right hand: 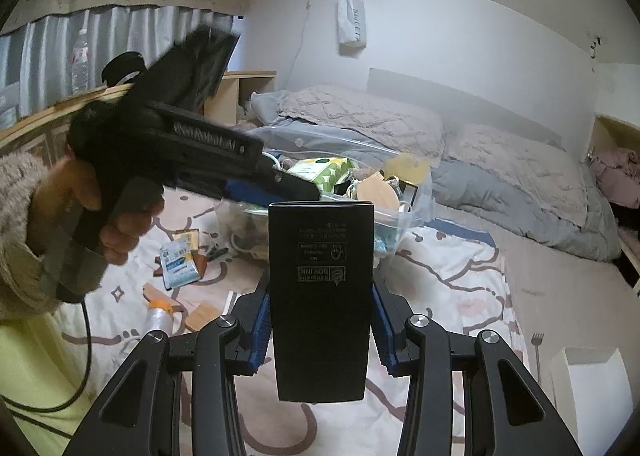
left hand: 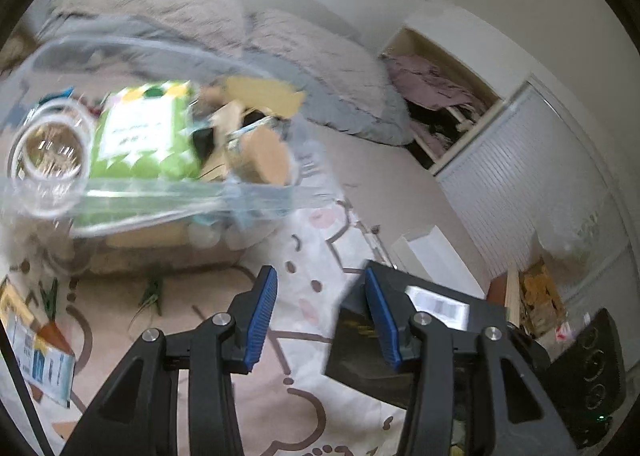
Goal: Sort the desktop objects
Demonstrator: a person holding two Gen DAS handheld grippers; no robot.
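My right gripper (right hand: 320,320) is shut on a black box (right hand: 320,296) with printed text and holds it upright above the bed sheet. The same black box (left hand: 404,340) shows in the left wrist view, just right of my left gripper (left hand: 320,308), which is open and empty. A clear plastic bin (left hand: 168,183) full of items stands on the bed ahead of the left gripper; it holds a green-and-white packet (left hand: 140,135), a tape roll (left hand: 50,153) and wooden pieces. The bin (right hand: 416,211) shows behind the black box in the right wrist view. The left gripper (right hand: 296,185) reaches toward it there.
Loose items lie on the patterned sheet (right hand: 460,296): a blue-white packet (right hand: 178,262), wooden pieces (right hand: 202,316), a clear tube with an orange cap (right hand: 160,318), a white box (right hand: 584,380). Pillows and a grey duvet (right hand: 500,191) lie behind. A wardrobe (left hand: 520,175) stands at right.
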